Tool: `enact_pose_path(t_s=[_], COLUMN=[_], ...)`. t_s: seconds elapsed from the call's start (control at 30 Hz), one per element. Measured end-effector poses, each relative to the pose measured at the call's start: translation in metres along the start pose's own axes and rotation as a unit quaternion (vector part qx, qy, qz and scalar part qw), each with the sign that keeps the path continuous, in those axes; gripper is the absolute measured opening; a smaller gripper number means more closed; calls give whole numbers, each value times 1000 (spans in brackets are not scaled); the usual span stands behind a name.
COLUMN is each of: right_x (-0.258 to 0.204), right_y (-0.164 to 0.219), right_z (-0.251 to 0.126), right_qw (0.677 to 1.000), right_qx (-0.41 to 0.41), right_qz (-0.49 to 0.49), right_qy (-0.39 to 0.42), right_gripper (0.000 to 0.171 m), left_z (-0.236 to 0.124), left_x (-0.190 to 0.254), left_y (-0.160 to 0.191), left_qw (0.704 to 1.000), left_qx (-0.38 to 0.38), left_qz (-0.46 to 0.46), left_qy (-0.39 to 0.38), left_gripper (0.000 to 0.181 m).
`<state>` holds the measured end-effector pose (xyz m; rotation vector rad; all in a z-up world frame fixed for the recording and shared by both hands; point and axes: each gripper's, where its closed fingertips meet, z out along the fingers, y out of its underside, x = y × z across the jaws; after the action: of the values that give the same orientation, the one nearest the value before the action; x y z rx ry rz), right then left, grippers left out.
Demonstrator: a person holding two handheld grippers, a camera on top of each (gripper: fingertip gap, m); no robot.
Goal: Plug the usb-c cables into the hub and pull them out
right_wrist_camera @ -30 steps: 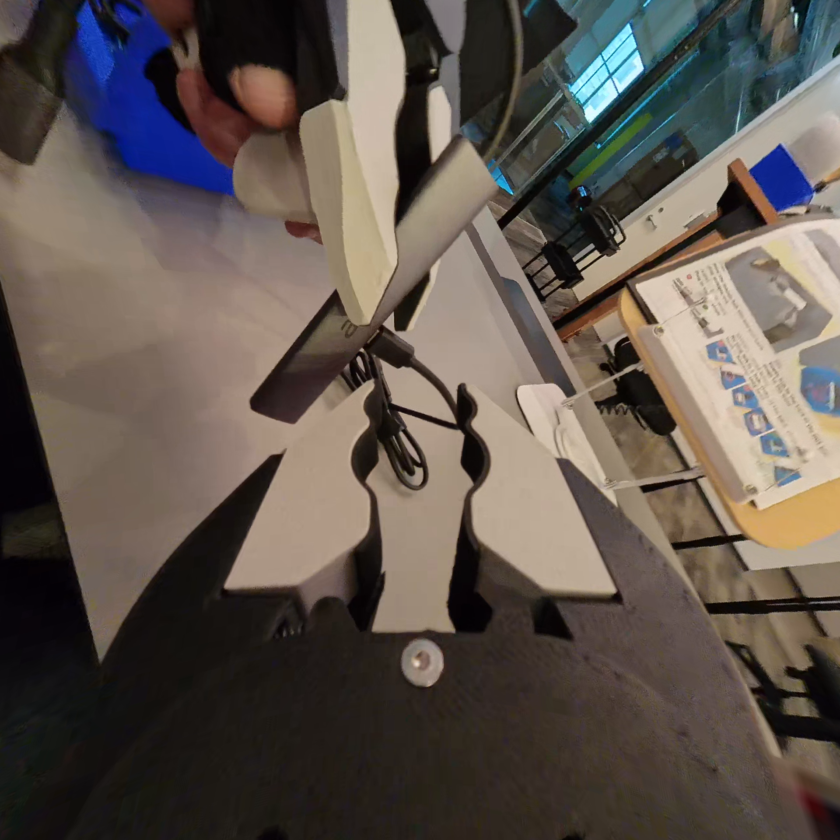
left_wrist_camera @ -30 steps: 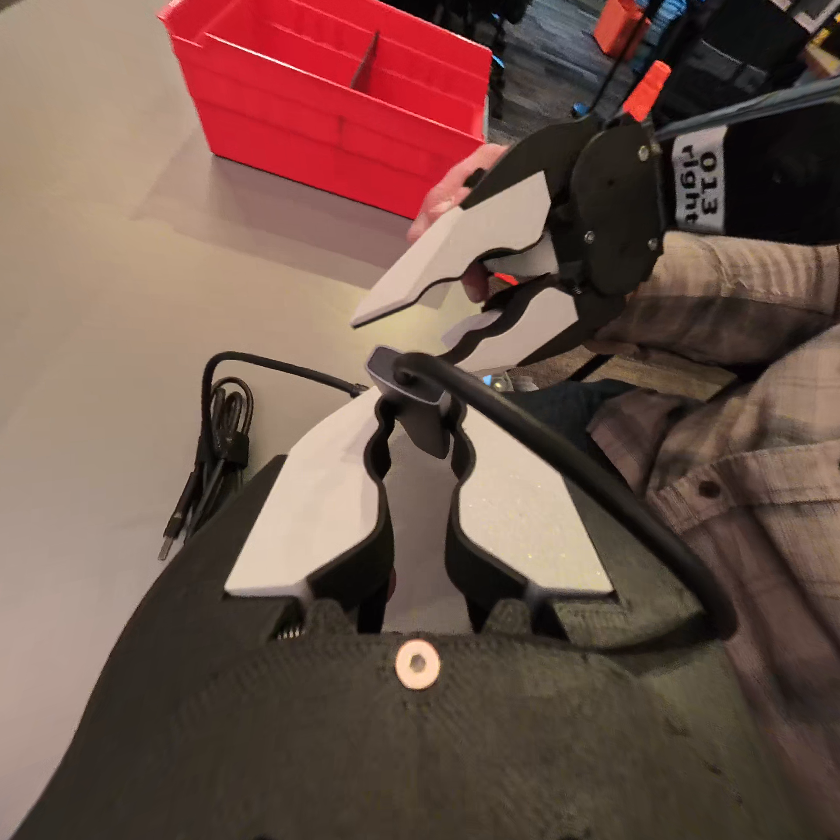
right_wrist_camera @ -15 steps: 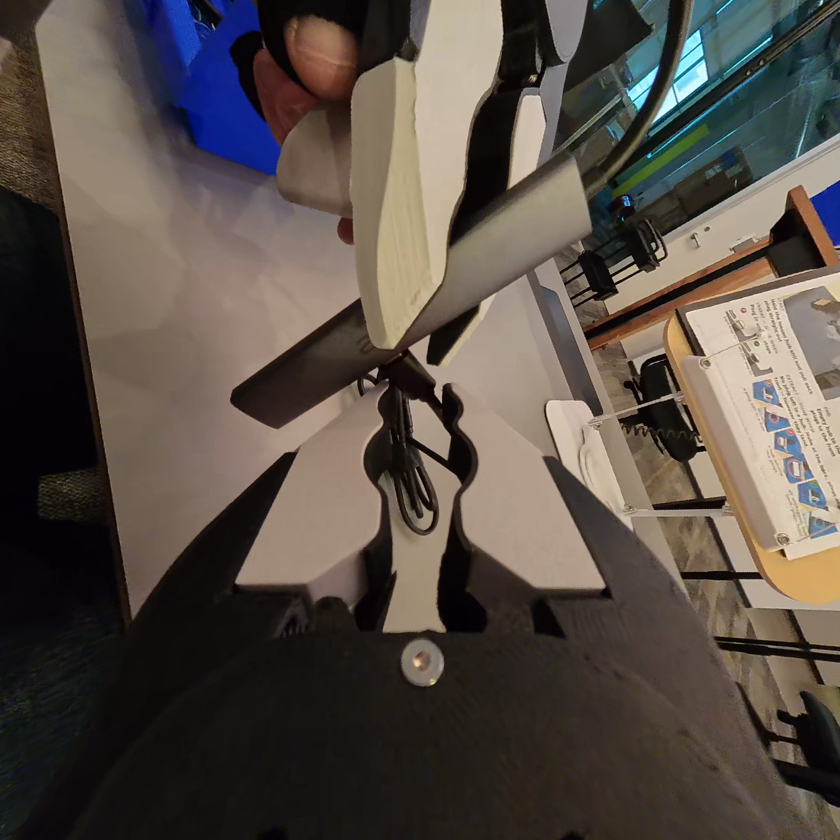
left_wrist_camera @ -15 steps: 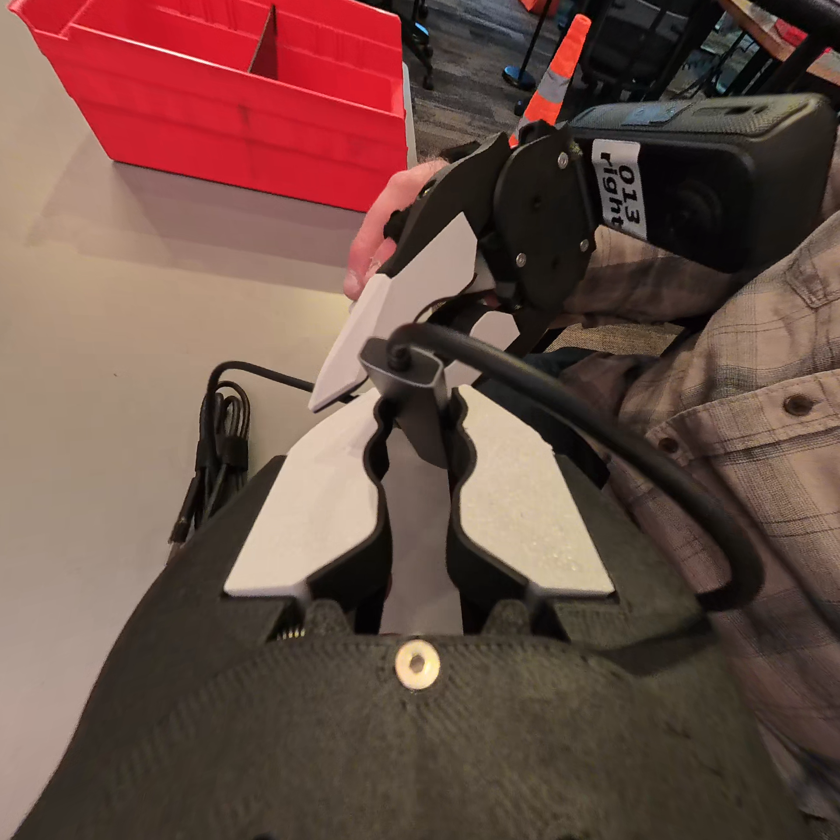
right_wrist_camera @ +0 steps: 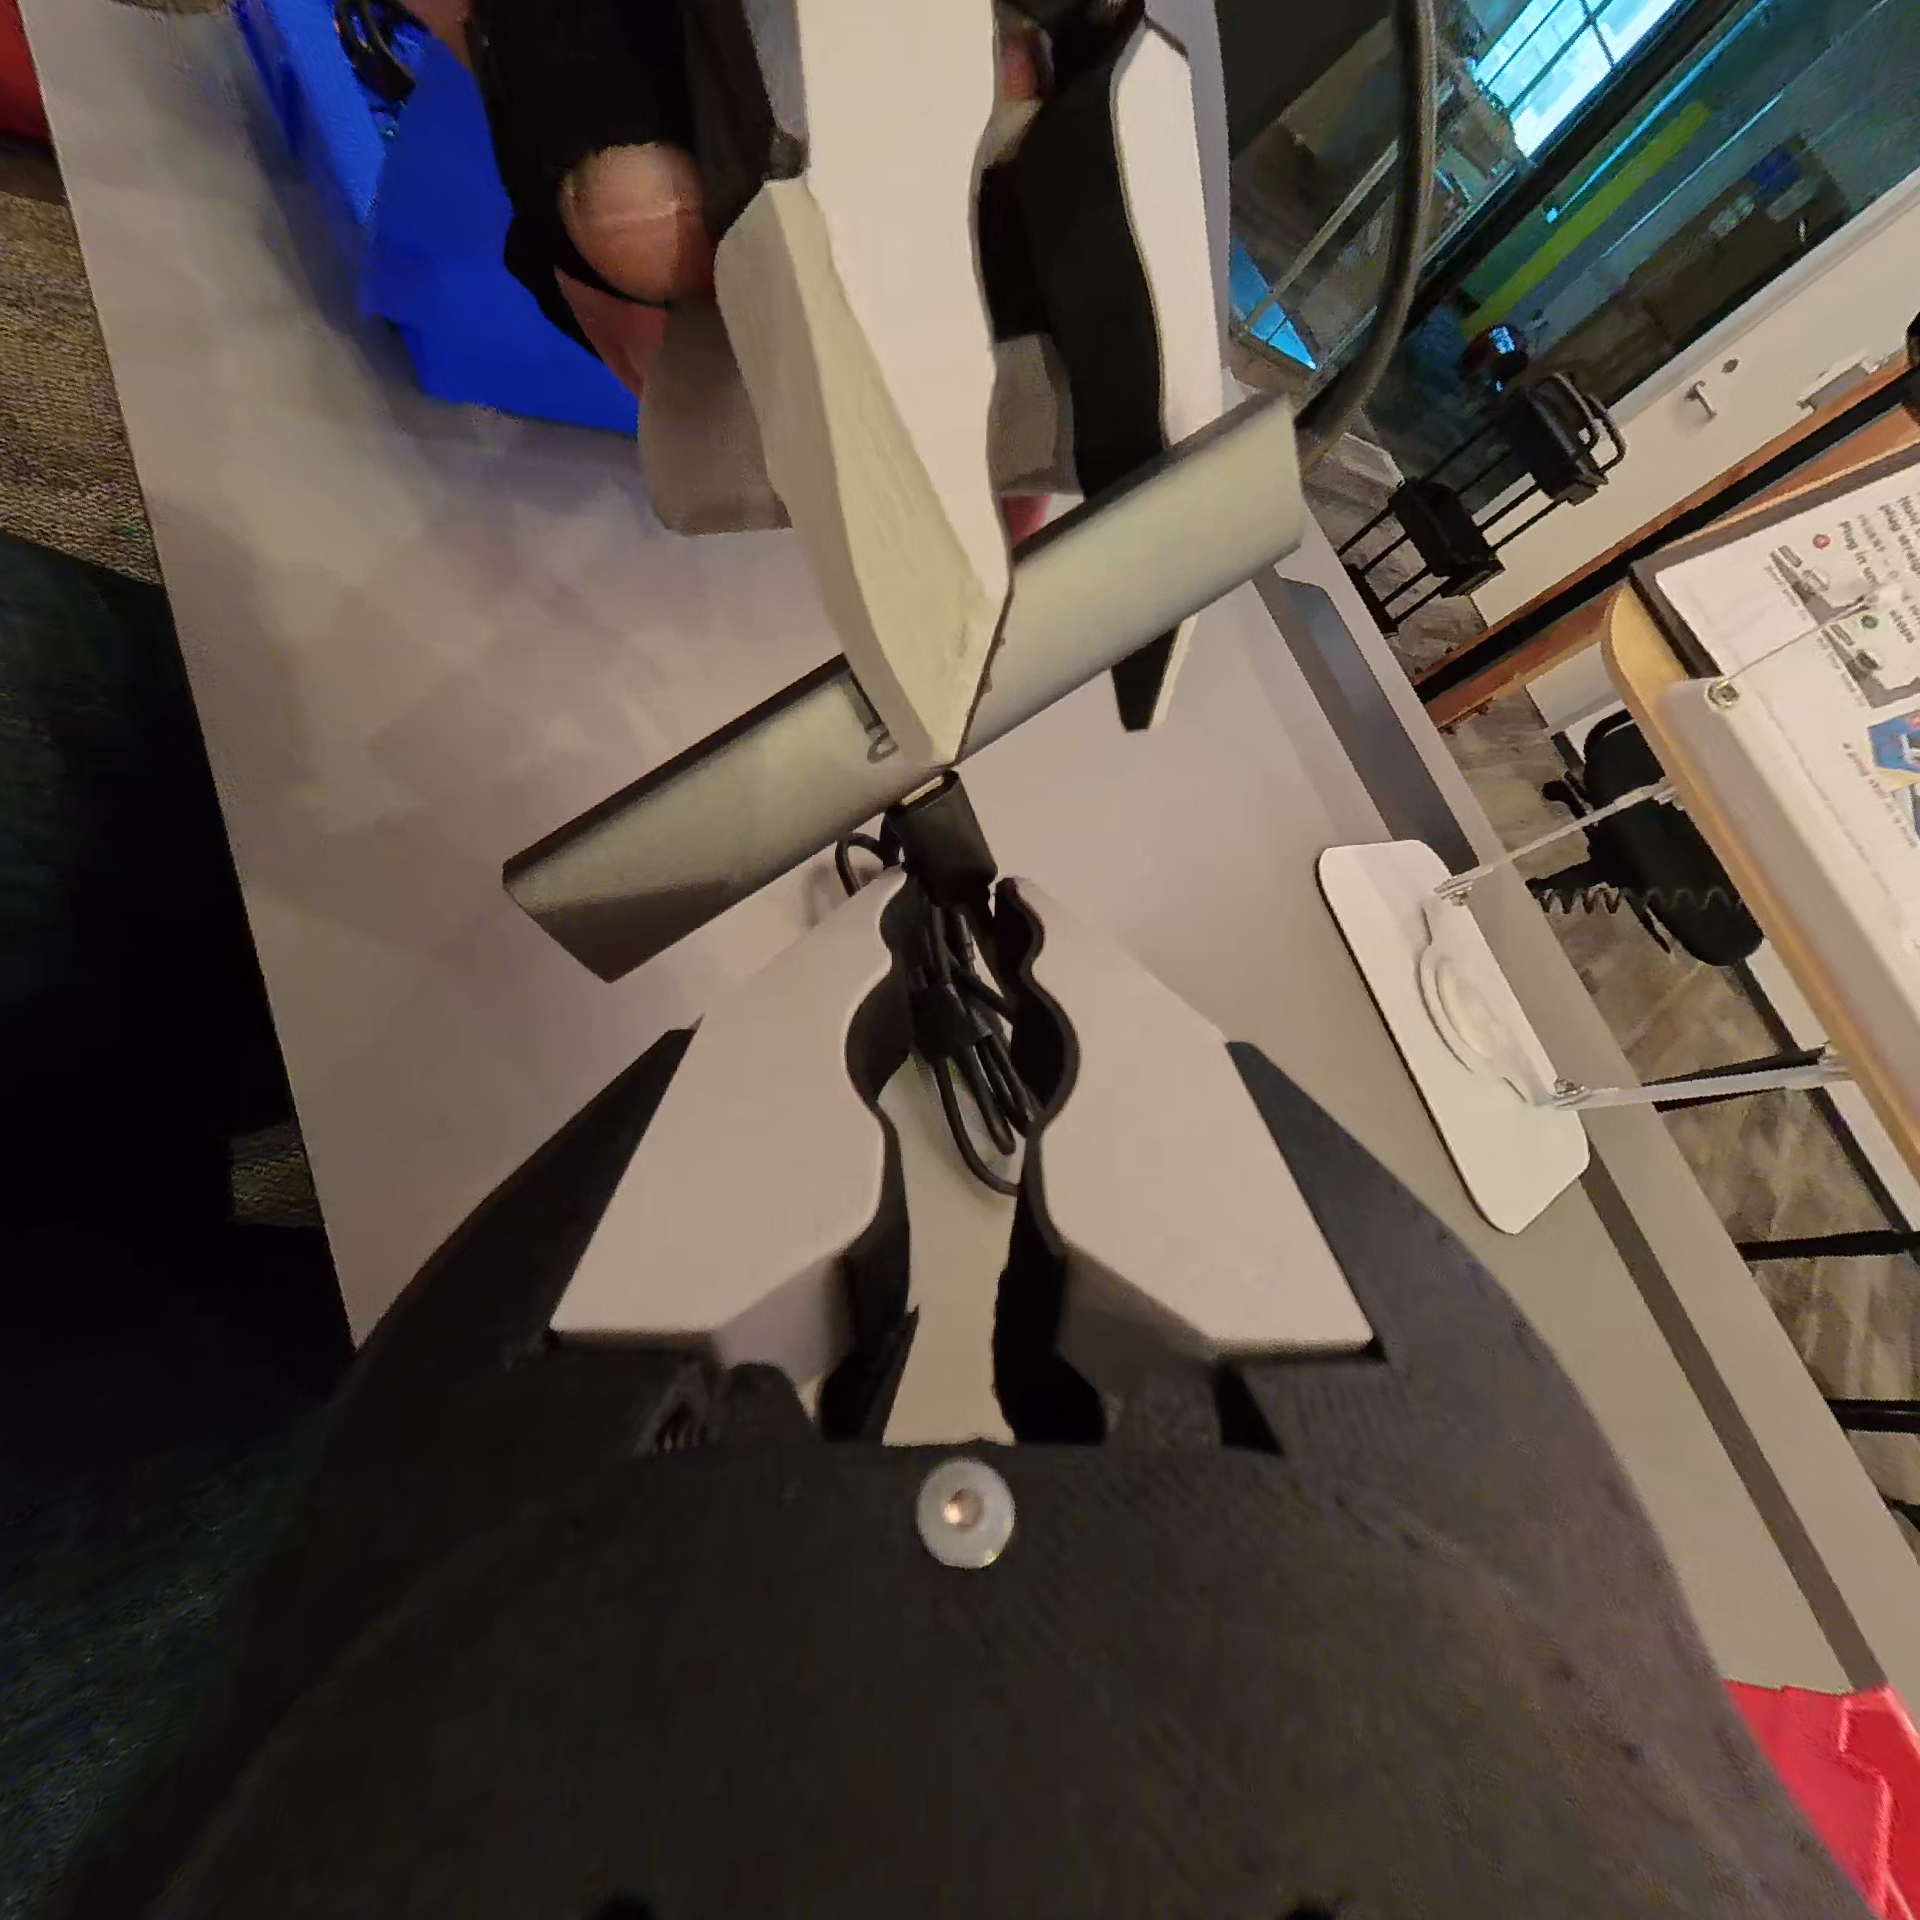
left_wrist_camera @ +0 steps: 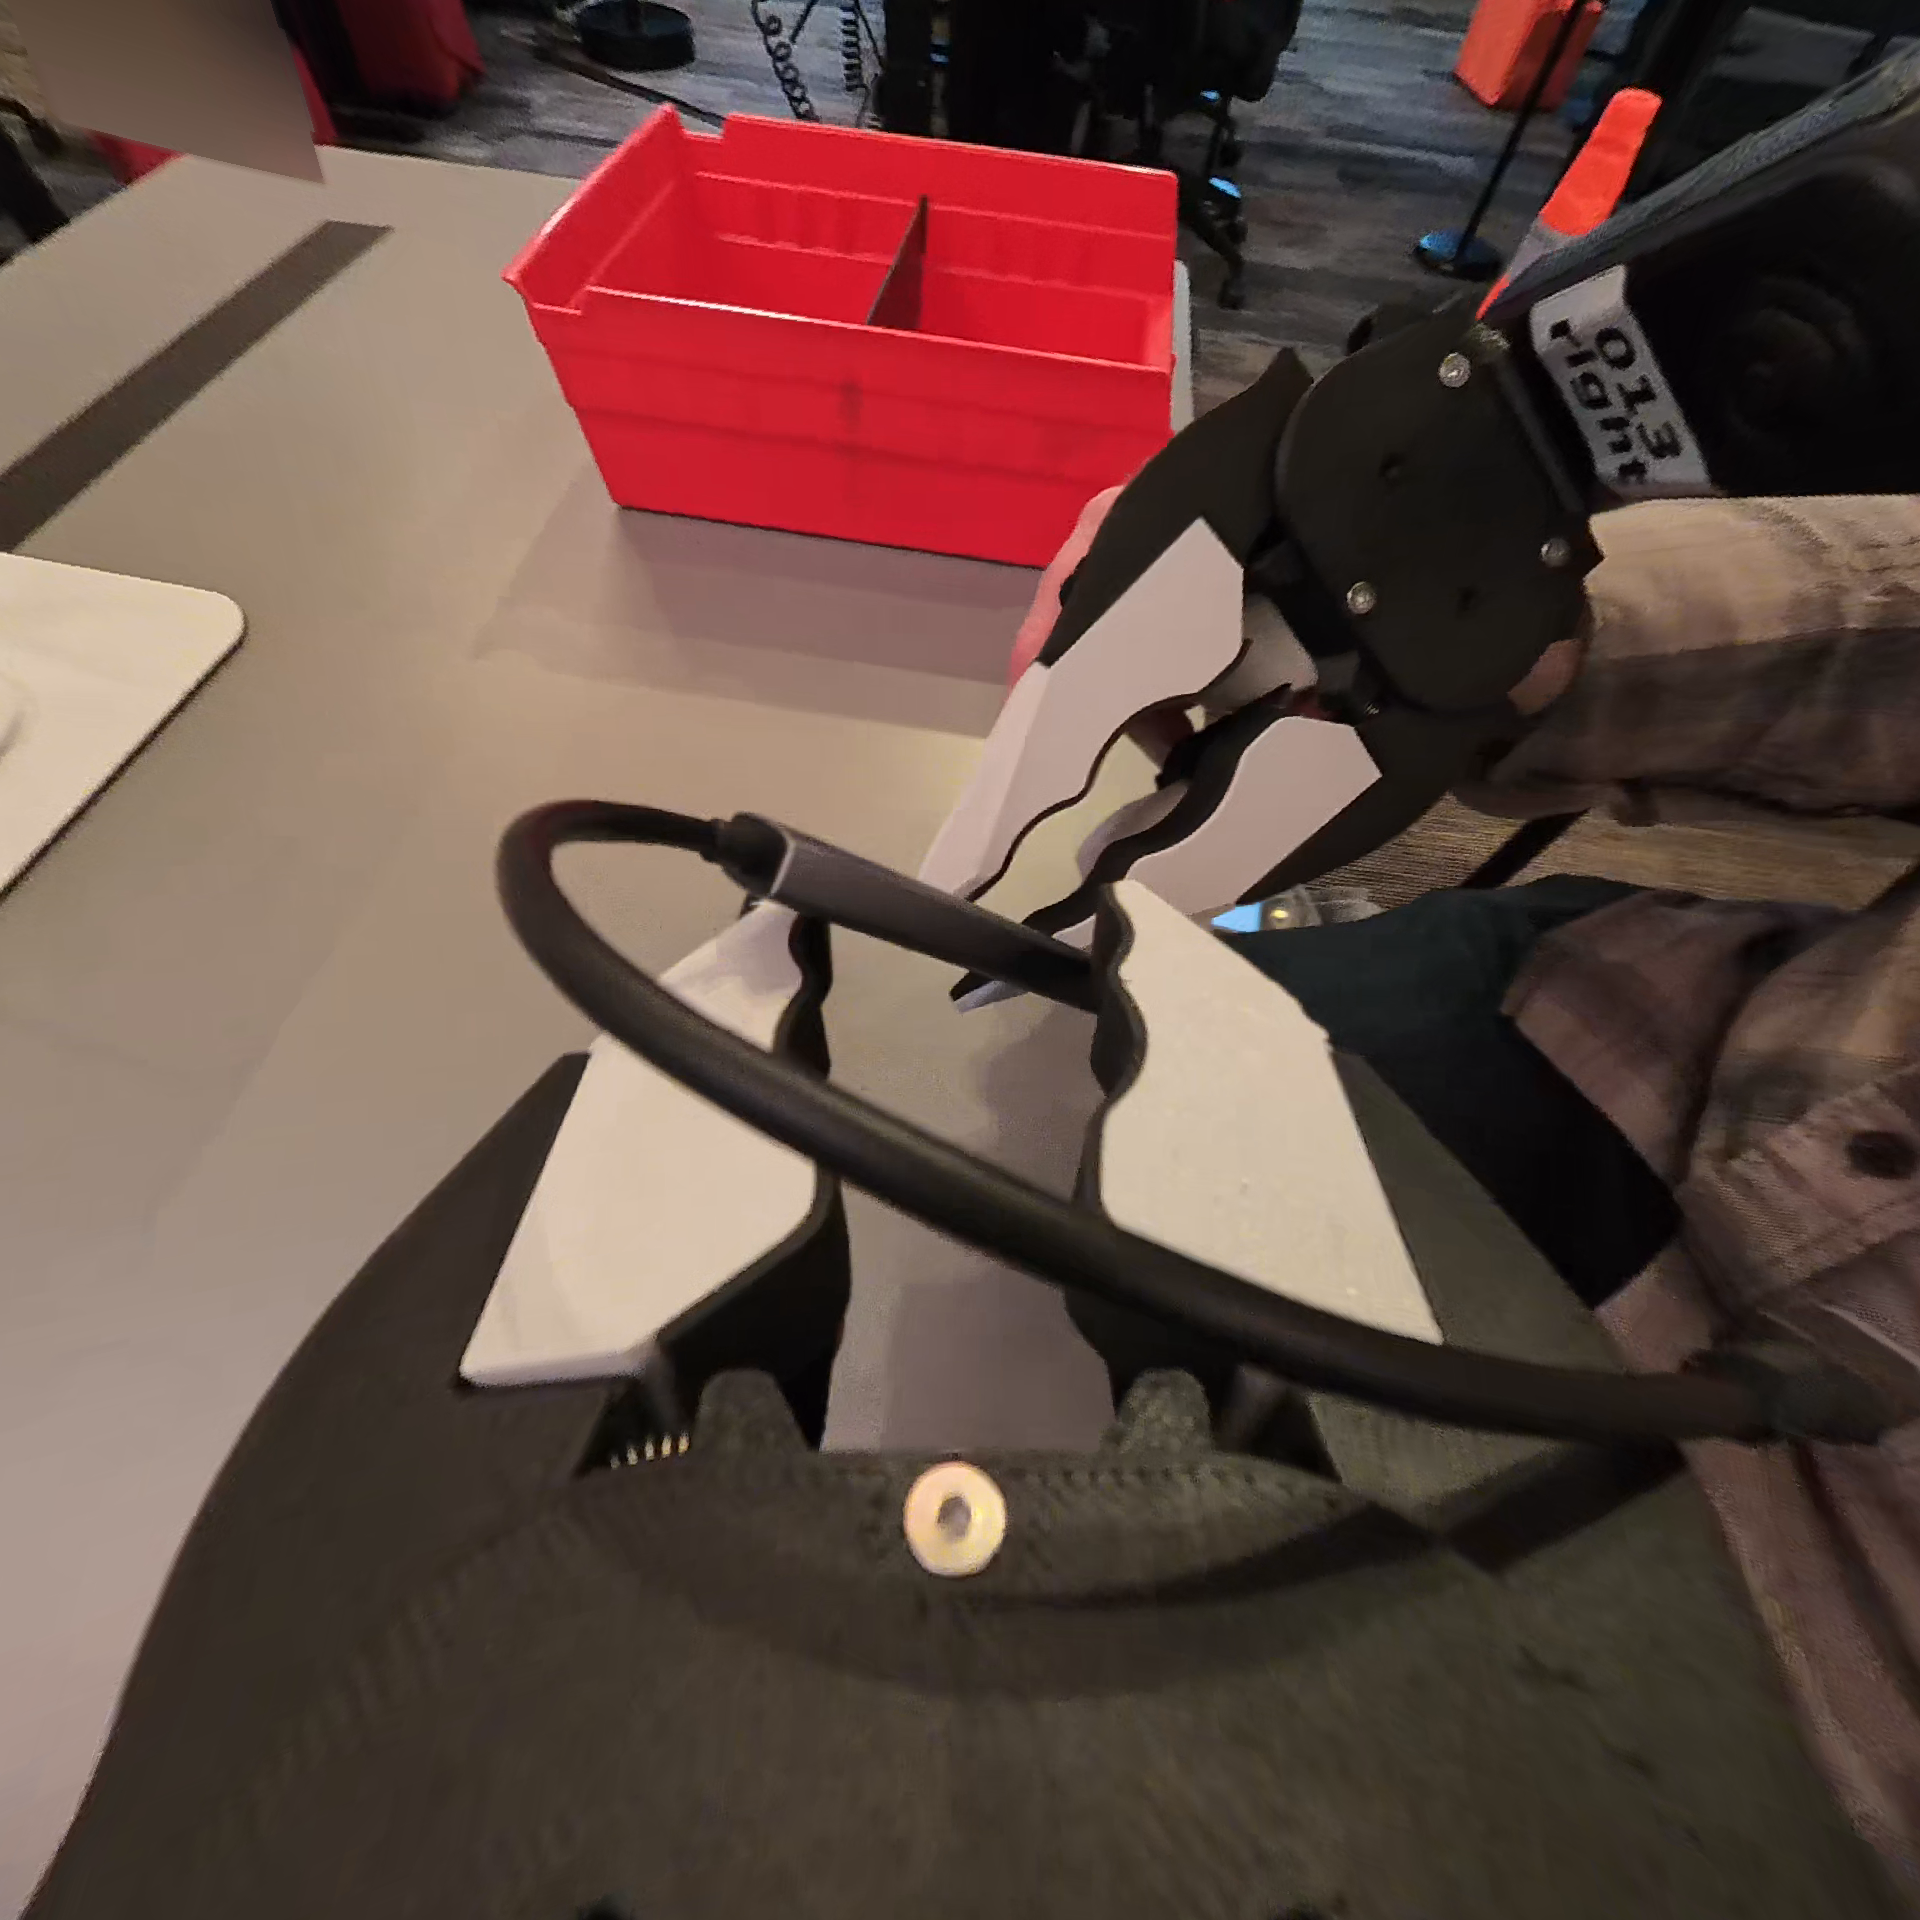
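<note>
L gripper [left_wrist_camera: 961, 945] holds hub [left_wrist_camera: 914, 909] crosswise.
R gripper [right_wrist_camera: 951, 894] nearly closed on cable plug [right_wrist_camera: 940, 831] at hub's side.

White printed label [left_wrist_camera: 1612, 387] on right tool, printed sheet [right_wrist_camera: 1860, 665] on stand

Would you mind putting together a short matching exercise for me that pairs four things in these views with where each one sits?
Things:
1. hub
2. red bin
3. white pad
4. usb-c plug

Places:
A. lying flat near the edge of the table
B. at the tips of the right gripper, meeting the hub's edge
C. held in the air by the left gripper
D. standing on the table, split by a dark divider

Pairs: 1-C, 2-D, 3-A, 4-B
</note>
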<state>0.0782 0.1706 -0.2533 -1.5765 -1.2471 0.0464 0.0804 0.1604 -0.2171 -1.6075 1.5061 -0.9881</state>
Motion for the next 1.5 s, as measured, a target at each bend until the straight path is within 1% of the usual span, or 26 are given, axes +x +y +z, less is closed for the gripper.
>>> enact_pose_path(t_s=[0.1, 0.3, 0.43, 0.53, 0.57, 0.6, 0.83, 1.07, 1.33, 1.5], right_x=[1, 6, 6, 8, 8, 9, 10, 12, 24, 25], right_y=[2, 0, 0, 0, -1, 0, 2, 9, 19, 23], right_z=[0, -2, -3, -4, -4, -5, -3, 0, -2, -1], right_qw=[1000, 999, 998, 997, 997, 997, 997, 996, 994, 994], right_qx=[-1, 18, 23, 30, 32, 32, 26, 15, 4, -4], right_qz=[11, 48, 57, 68, 72, 73, 75, 84, 106, 109], right_qy=[-4, -8, -11, -14, -14, -13, -11, -6, 17, 24], right_gripper=[9, 8, 7, 7, 6, 6, 5, 5, 4, 4], left_z=[1, -1, -2, -3, -3, -4, -8, -6, -8, -10], left_x=[-5, -15, -15, -14, -14, -15, -28, -33, -51, -58], left_y=[0, -3, -4, -1, -1, -1, -2, 0, 12, 15], left_qw=[1000, 998, 995, 991, 992, 993, 996, 996, 992, 990], left_qx=[5, 29, 40, 45, 48, 50, 50, 49, 33, 18], left_qz=[2, -50, -88, -121, -115, -105, -70, -58, -88, -59], left_qy=[-15, -18, 1, 25, 24, 18, -33, -55, -89, -124], left_gripper=[50, 55, 56, 63, 71, 76, 89, 88, 79, 79])
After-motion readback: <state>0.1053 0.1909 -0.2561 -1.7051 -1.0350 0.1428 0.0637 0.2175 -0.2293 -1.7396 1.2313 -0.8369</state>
